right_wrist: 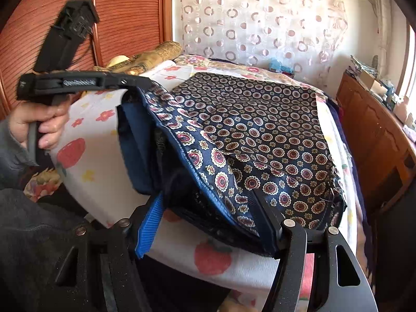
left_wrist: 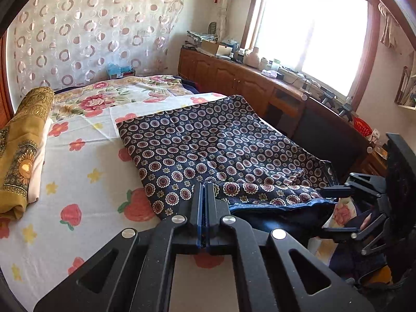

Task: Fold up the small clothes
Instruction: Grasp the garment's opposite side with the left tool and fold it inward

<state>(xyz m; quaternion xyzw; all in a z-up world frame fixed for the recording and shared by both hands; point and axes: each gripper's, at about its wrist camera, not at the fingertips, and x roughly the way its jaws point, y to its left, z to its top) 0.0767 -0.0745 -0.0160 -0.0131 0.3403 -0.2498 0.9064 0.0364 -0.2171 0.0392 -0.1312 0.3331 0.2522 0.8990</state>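
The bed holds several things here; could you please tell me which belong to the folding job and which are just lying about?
Part of the job:
- navy patterned garment
- left gripper, shut on its near edge
- right gripper, open around its hem

Just lying about:
- gold patterned bundle
- floral sheet
- cabinet clutter

Left gripper: black linkage showing silver rivets, blue pads. Right gripper: same build. Hand at 9 o'clock wearing grey sleeve.

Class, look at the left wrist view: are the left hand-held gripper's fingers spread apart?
No, the left hand-held gripper has its fingers pressed together at the patterned garment's edge.
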